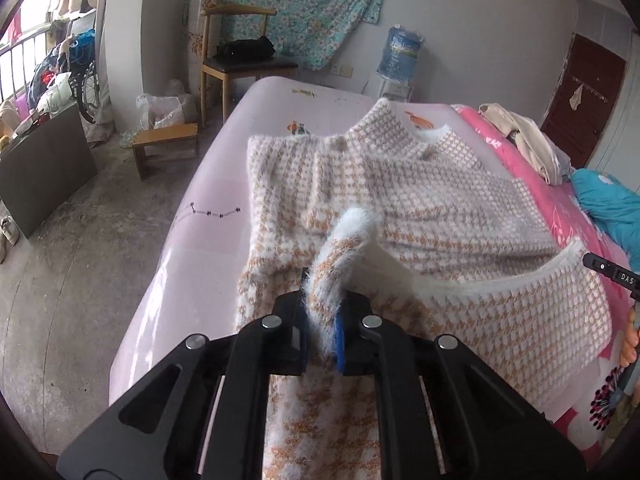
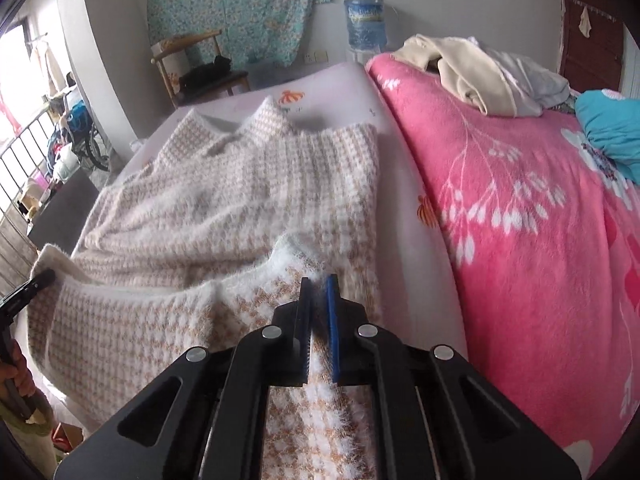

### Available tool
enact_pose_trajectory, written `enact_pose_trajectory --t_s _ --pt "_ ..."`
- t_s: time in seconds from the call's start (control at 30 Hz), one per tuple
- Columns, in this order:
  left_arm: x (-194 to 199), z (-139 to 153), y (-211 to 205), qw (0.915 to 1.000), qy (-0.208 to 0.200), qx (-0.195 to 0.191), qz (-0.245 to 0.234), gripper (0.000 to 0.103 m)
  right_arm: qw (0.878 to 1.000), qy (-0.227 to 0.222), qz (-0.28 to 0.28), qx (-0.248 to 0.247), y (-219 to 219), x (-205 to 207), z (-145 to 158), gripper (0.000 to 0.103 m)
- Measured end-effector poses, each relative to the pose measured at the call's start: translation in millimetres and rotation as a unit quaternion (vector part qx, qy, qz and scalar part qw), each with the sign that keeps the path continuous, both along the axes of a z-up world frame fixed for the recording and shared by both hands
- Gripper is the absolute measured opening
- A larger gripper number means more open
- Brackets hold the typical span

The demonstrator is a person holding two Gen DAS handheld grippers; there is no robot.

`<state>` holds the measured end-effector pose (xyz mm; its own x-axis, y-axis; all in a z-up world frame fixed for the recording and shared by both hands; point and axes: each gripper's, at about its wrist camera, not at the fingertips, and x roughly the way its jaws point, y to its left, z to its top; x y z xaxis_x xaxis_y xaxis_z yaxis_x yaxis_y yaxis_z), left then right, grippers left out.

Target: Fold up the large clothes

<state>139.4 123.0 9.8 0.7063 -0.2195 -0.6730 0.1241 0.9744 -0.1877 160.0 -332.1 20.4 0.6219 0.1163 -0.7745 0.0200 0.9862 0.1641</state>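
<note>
Both fingers (image 1: 320, 280) pinch the sweater (image 1: 400, 200) hem.

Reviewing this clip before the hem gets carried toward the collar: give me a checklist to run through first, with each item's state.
1. Left gripper shut on the sweater hem: ok, fabric is bunched between the fingers.
2. Right gripper shut on the hem: ok, fabric sits between nearly closed fingers.
3. Hem lifted between both grippers: ok, though the edge sags in the middle.
4. Upper sweater flat on the sheet: not ok, wrinkles across the body.
5. Collar free to receive the fold: ok, nothing lies on it.
6. Clothes pile clear of the sweater: ok, it sits apart on the pink blanket.
</note>
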Motion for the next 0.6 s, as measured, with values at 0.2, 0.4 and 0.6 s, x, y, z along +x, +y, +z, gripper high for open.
enact_pose_trajectory --t_s 0.2,0.4,0.6 --pt "12.7 0.2 1.8 0.9999 -0.006 0.002 0.010 0.009 0.999 -0.044 0.002 -0.019 8.6 18.2 14.6 0.007" --pt "27.5 -50.2 11.5 0.9977 0.064 -0.017 0.016 0.009 0.999 0.026 -0.004 0.024 0.2 37.8 -37.3 0.007" --pt "30.6 -39.5 11.7 0.9987 0.044 -0.021 0.018 0.009 1.000 -0.006 -0.001 0.006 5.4 38.8 -21.1 0.007"
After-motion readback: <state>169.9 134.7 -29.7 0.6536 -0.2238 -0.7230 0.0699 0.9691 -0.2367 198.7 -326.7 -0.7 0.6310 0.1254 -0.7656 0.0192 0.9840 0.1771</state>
